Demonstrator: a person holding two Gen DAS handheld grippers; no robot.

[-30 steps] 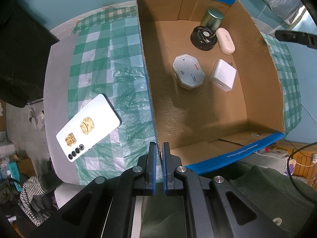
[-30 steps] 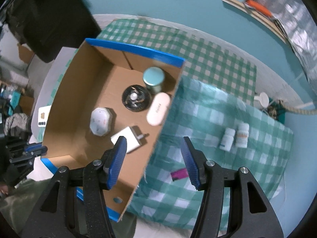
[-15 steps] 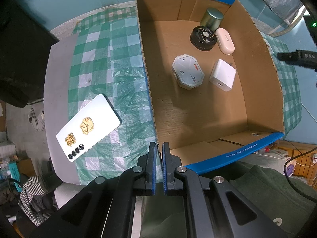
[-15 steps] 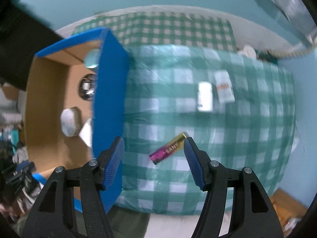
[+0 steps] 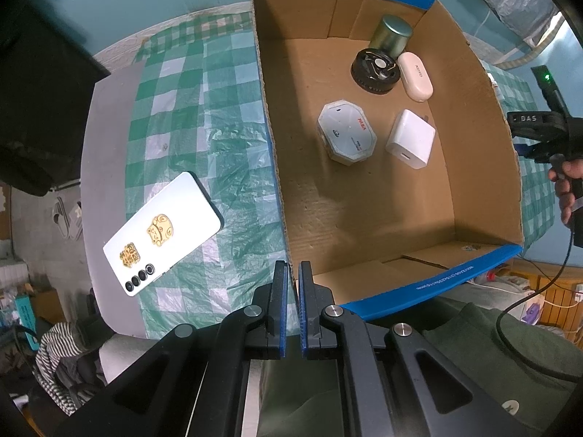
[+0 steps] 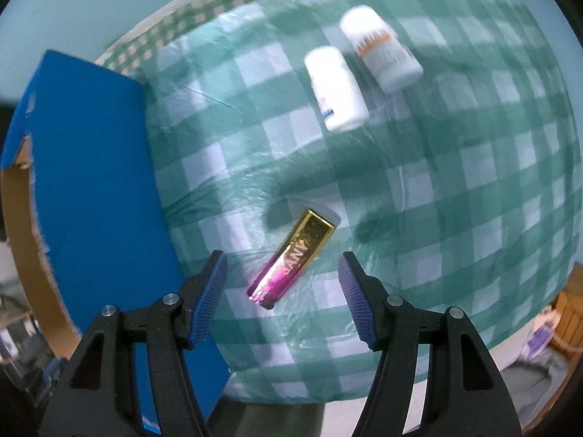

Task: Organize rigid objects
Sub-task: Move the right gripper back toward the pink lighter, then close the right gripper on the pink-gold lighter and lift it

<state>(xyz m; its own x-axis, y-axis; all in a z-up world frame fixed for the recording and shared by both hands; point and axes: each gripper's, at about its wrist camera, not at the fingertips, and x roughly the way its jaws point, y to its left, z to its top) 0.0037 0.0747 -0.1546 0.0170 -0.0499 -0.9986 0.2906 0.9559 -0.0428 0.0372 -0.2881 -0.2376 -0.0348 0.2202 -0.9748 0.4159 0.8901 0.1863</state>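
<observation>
We lower the spread right gripper (image 6: pixel 282 293) squarely astride the gold-pink bar (image 6: pixel 291 260), which slants toward one o'clock; left gripper (image 5: pixel 290 306) hangs pressed together, empty.

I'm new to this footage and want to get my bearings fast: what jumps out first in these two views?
In the right wrist view, a shiny gold-and-pink bar lies on the green checked cloth, between the fingers of the open right gripper, with two white bottles lying farther off. In the left wrist view, a blue-edged cardboard box holds five small items, and a white phone lies on the cloth beside it.
</observation>
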